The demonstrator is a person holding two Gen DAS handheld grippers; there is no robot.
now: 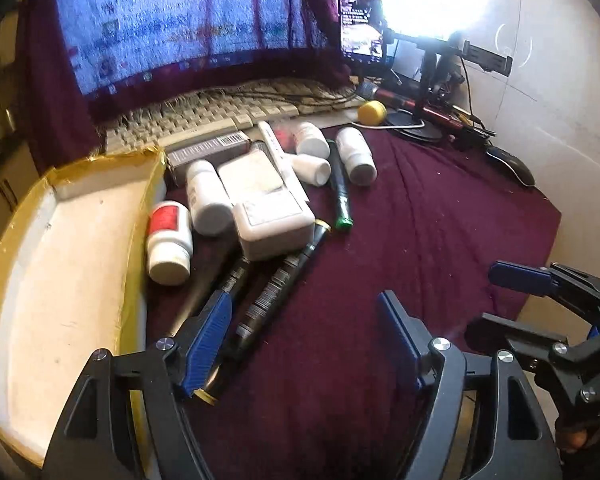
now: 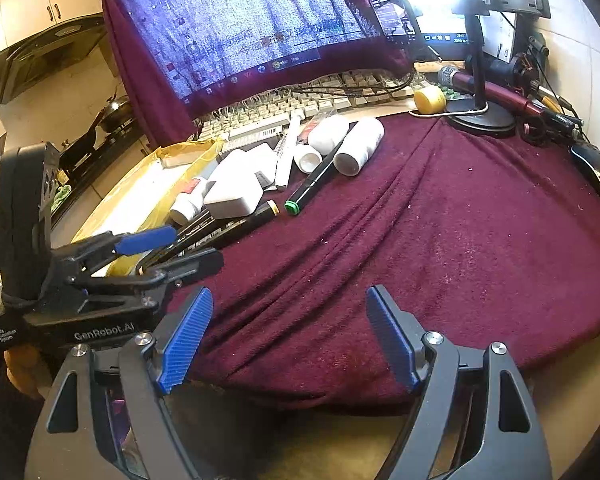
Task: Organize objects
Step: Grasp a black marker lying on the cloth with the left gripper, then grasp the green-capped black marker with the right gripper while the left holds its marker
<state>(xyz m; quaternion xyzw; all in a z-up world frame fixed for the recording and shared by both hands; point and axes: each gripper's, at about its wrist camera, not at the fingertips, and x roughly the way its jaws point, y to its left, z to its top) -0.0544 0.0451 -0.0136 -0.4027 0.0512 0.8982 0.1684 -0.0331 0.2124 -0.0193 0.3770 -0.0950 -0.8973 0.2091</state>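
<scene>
Grippers came first in our count: two. We saw the left gripper [image 1: 304, 344] low over the maroon cloth [image 1: 440, 220] with its blue pads spread apart and nothing clamped between them. Its left finger [image 1: 208, 340] overlapped the nearest black pen [image 1: 224, 284], though we could not tell whether pad and pen touched. The right gripper [image 2: 288, 336] hung at the near edge of the cloth, its pads likewise apart and empty, well back from the pile.

Just ahead of the left gripper we counted three dark pens: the one at the finger, a second gold-tipped pen [image 1: 284, 276] beside it, and a green-capped marker [image 1: 340, 188] farther out. Touching the gold tip lay a white charger block [image 1: 274, 224], with a second white block [image 1: 252, 176] behind it. We counted five white bottles: a red-labelled bottle [image 1: 168, 240] beside the tray, one [image 1: 208, 196] next to it, and three [image 1: 356, 156] farther back near the keyboard [image 1: 204, 120]. A white tube [image 1: 278, 152] and a grey barcoded box [image 1: 208, 150] completed the heap.

One foam tray [image 1: 60, 260], edged with yellow tape, lay just left of the pile and of the left gripper.
</scene>
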